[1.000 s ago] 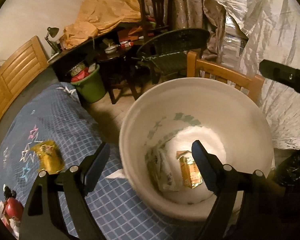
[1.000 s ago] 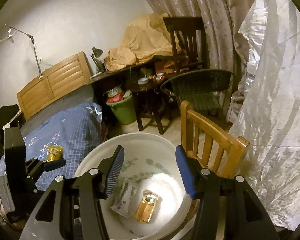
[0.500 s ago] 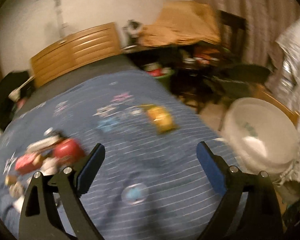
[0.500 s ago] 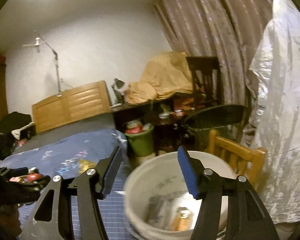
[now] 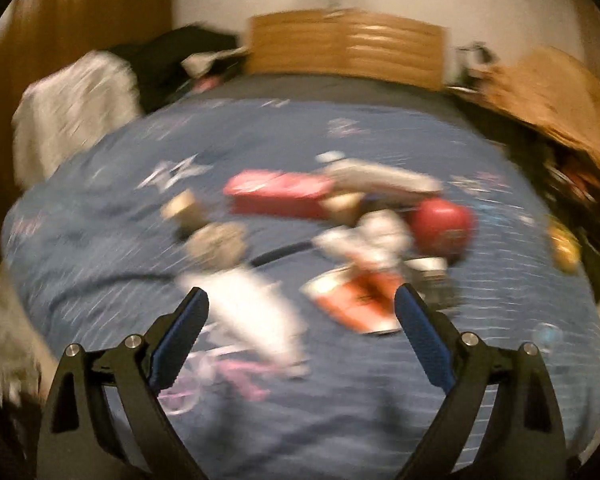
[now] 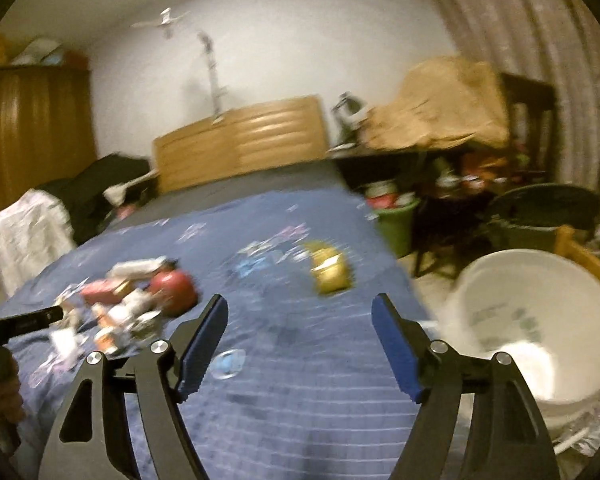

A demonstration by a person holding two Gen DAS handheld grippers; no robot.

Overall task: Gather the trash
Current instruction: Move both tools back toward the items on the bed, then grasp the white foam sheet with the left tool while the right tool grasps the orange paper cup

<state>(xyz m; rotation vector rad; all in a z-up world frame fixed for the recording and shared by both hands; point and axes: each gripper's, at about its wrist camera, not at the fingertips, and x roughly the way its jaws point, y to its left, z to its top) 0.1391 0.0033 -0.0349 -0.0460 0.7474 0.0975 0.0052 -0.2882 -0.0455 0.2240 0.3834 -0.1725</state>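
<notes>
Both views are motion-blurred. A litter pile lies on the blue bedspread [image 5: 100, 264]: a red box [image 5: 276, 194], a red round object [image 5: 444, 228], an orange-white packet [image 5: 360, 304] and a white wrapper [image 5: 256, 316]. My left gripper [image 5: 302, 300] is open and empty, just above the white wrapper and orange packet. My right gripper [image 6: 300, 316] is open and empty over the bed. Ahead of it lies a yellow packet [image 6: 330, 272]; the pile [image 6: 136, 300] is to its left. The white bucket [image 6: 540, 300] stands at the right.
A wooden headboard [image 6: 240, 148] is at the bed's far end, clothes [image 5: 72, 108] heaped at the far left. A green bin [image 6: 396, 220], dark table and chairs stand right of the bed. A small clear disc [image 6: 230, 362] lies on the bedspread.
Both grippers have swung left from over the bucket to over the bed. The left one now faces the litter pile; the bucket has left its view.
</notes>
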